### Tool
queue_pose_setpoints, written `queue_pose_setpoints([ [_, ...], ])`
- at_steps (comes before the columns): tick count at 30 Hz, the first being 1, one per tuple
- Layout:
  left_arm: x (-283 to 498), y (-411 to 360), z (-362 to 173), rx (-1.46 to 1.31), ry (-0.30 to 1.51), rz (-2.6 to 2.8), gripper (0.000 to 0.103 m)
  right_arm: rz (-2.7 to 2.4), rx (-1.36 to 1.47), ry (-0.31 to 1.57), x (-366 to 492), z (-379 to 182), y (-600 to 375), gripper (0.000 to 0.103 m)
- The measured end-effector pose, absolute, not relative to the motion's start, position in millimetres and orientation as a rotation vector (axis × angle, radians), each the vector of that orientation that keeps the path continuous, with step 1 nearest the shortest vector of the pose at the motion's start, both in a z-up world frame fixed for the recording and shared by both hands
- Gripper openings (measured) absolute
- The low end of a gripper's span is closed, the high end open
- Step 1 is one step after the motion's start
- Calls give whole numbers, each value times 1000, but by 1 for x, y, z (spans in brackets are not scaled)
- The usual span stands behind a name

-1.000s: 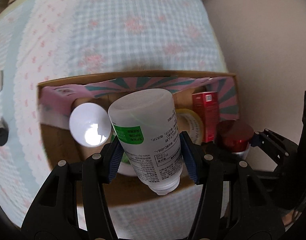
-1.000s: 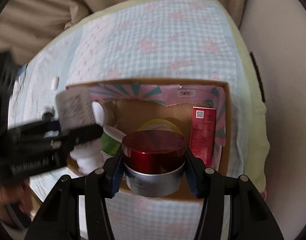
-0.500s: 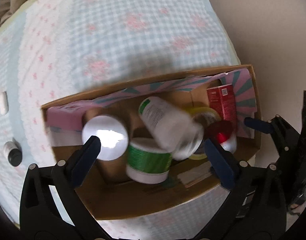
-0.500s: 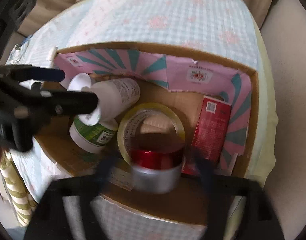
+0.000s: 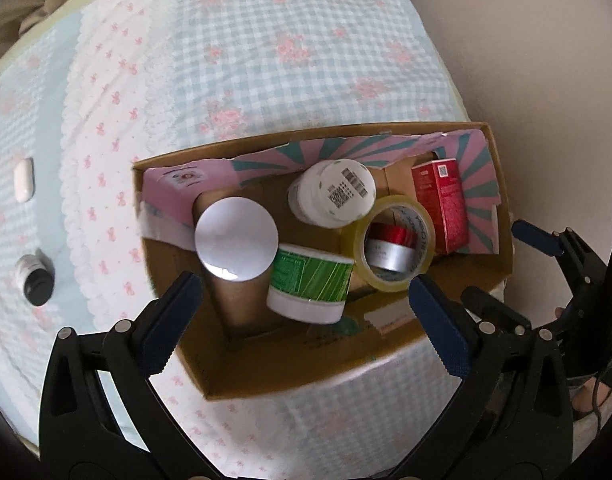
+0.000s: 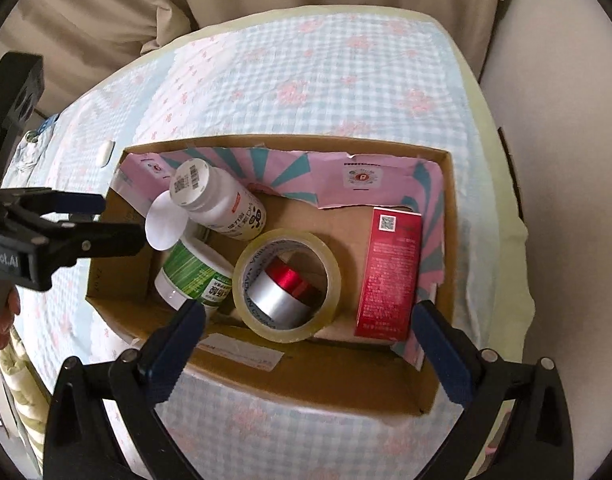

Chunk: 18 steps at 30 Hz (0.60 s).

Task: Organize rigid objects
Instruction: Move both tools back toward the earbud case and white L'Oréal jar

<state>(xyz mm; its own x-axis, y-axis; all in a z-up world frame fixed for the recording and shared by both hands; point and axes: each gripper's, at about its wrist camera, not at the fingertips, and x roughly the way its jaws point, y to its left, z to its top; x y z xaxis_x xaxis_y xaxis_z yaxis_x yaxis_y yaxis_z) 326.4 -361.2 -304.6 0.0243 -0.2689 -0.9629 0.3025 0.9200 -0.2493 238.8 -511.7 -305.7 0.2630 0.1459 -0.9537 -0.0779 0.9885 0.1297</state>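
An open cardboard box (image 5: 306, 376) (image 6: 330, 380) with a pink and teal lining sits on a checked cloth. In it lie a white pill bottle (image 5: 332, 192) (image 6: 216, 204), a green-labelled tub (image 5: 310, 280) (image 6: 192, 276), a tape roll (image 5: 388, 248) (image 6: 286, 284) with a red-lidded silver jar (image 5: 388, 246) (image 6: 282, 288) inside its ring, a red carton (image 5: 440, 204) (image 6: 390, 272) and a brown tube with a white cap (image 5: 236, 232) (image 6: 164, 226). My left gripper (image 5: 306, 316) and my right gripper (image 6: 308, 344) are open and empty above the box's near wall.
A small dark-capped bottle (image 5: 36, 280) and a white flat case (image 5: 24, 180) (image 6: 105, 152) lie on the cloth left of the box. The left gripper's body (image 6: 46, 232) shows at the left of the right wrist view. A beige wall is at the right.
My left gripper opened and let the white pill bottle fall into the box. My right gripper opened and dropped the red-lidded jar into the tape roll. Both grippers drew back.
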Motion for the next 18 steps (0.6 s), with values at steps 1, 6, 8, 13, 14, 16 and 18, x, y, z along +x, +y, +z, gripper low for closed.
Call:
queue_pose_setpoints([
  [1, 323, -359, -298, 35, 1472, -447, 103, 144, 67, 1292, 237, -302, -511, 103],
  [6, 309, -349, -272, 57, 1440, -467, 103, 119, 71, 1260, 228, -279, -507, 103],
  [8, 301, -342, -260, 66, 1419, -469, 103, 114, 64, 1243, 222, -267, -501, 103],
  [13, 274, -307, -216, 126, 1287, -466, 103, 106, 29, 1206, 205, -231, -474, 103],
  [14, 270, -300, -210, 134, 1267, -466, 103, 104, 27, 1207, 200, -223, -467, 103],
  [16, 259, -277, -194, 156, 1216, -461, 103, 98, 31, 1187, 192, -208, -449, 103],
  [18, 251, -249, -181, 166, 1182, -453, 103, 89, 24, 1154, 183, -191, -426, 103],
])
